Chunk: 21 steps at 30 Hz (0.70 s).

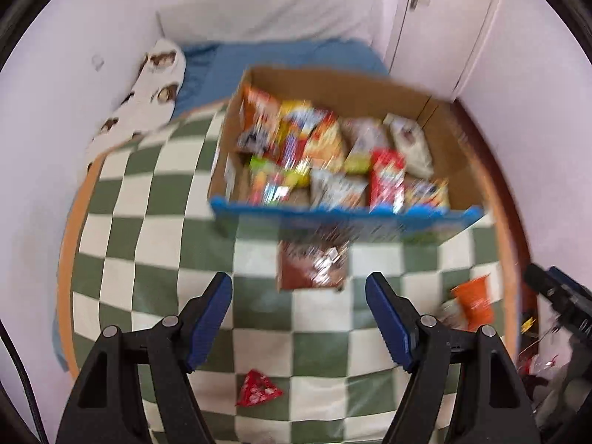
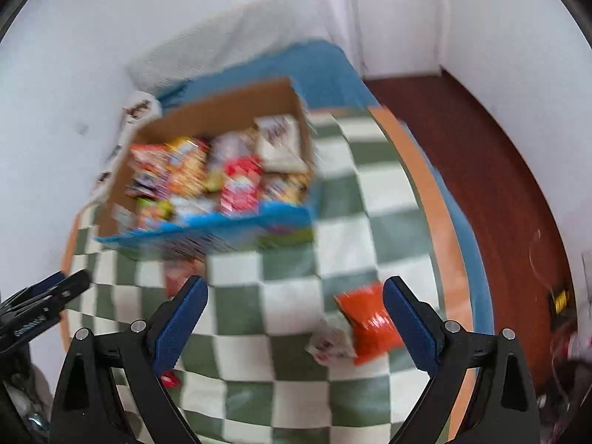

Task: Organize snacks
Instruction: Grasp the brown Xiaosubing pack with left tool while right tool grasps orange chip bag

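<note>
A cardboard box with a blue front edge (image 1: 344,214) stands on a green-and-white checked blanket (image 1: 155,192) and holds several snack packets. A brown packet (image 1: 314,264) lies just in front of the box, ahead of my open, empty left gripper (image 1: 299,288). A small red triangular packet (image 1: 257,390) lies below that gripper. An orange bag (image 2: 370,323) and a white packet (image 2: 329,342) lie beside the right finger of my open, empty right gripper (image 2: 296,292). The box also shows in the right wrist view (image 2: 207,222). Both views are blurred.
The blanket covers a bed with a blue sheet (image 1: 281,55) and a patterned pillow (image 1: 148,103) against a white wall. Dark red floor (image 2: 481,155) runs along the bed's right side. A white door (image 1: 436,18) stands behind. The right gripper shows at the left view's right edge (image 1: 555,296).
</note>
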{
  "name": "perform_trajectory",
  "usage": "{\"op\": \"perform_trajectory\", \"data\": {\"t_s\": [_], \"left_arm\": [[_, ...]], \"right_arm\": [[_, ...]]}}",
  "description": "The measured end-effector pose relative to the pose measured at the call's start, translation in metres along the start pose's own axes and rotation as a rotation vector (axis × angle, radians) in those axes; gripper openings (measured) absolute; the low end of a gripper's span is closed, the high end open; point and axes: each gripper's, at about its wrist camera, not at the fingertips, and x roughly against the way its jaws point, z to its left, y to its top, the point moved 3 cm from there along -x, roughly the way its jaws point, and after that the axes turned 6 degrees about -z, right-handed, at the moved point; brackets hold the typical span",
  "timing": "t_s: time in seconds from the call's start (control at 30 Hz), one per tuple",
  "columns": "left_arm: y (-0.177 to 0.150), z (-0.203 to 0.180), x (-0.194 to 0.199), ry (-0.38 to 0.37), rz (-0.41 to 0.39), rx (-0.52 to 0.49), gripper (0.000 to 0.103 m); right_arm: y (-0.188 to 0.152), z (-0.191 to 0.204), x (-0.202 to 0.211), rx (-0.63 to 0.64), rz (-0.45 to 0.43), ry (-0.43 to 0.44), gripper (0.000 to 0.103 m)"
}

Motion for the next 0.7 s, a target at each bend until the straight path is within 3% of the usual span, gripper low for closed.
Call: {"op": "perform_trajectory", "data": {"t_s": [0.2, 0.27, 0.43, 0.7], "left_arm": [[-0.022, -0.001, -0.068, 0.033, 0.157, -0.042, 0.073], [-0.023, -0.005, -0.084, 0.039, 0.190, -0.055, 0.073], [-0.019, -0.018, -0.128, -0.003, 0.298, -0.045, 0.073], [-0.022, -0.042, -0.180, 0.055, 0.338, -0.164, 0.073]], "right_arm": [[-0.029, -0.052, -0.070, -0.063, 0.153, -0.023, 0.095], [-0.036, -0.065, -0.090, -0.068, 0.190, -0.038, 0.083], [-0.047, -0.087, -0.118, -0.096, 0.235, -0.060, 0.084], [-0.050, -0.101, -0.137, -0.099, 0.275, -0.054, 0.087]]}}
